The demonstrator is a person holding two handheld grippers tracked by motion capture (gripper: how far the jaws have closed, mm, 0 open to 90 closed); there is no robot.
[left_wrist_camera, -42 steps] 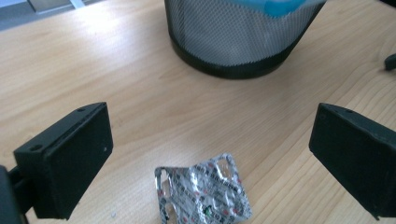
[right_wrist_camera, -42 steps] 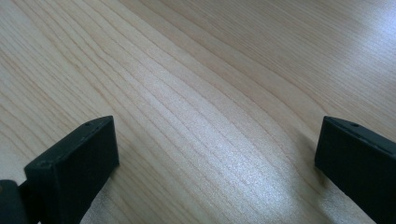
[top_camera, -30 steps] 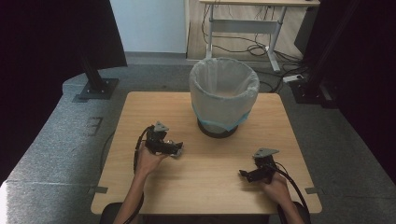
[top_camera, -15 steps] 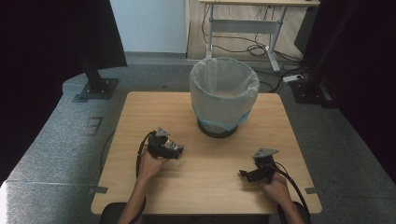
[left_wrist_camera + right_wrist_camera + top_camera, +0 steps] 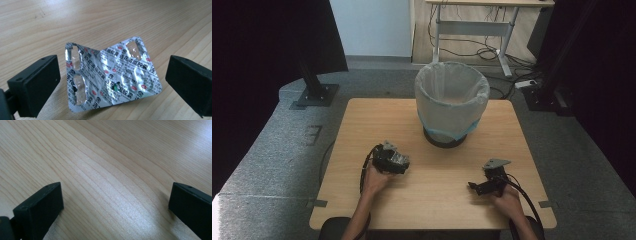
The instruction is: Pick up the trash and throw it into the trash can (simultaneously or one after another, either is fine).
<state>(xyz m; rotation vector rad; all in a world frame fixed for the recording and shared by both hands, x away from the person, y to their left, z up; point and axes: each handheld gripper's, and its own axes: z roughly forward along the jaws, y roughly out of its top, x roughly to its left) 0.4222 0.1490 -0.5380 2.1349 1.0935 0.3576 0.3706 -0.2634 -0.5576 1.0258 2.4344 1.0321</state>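
Wooden worktop (image 5: 432, 200) carries a bin (image 5: 452, 102) lined with a pale bag, standing at the far centre — well apart from both claws, nothing between it and them. A desk frame with cables sits on the floor beyond, and dark stands flank the worktop on both sides.

Left claw (image 5: 398, 161) hangs over the near-left part of the worktop, held in the person's left hand (image 5: 376, 179). Its own view shows the jaws released, spread wide, with a foil blister pack (image 5: 112, 75) lying on the wood between them — touching neither jaw. Pack is creased down the middle into a shallow tent, printed foil side up, several pockets torn open, one with a small green spot. From above, a silvery glint at the claw tip is all that can be made of the pack.

Right claw (image 5: 477, 188) rests near the right front edge, pointing left, well apart from the pack. Right gripper view: jaws released and wide, bare wood grain between them.
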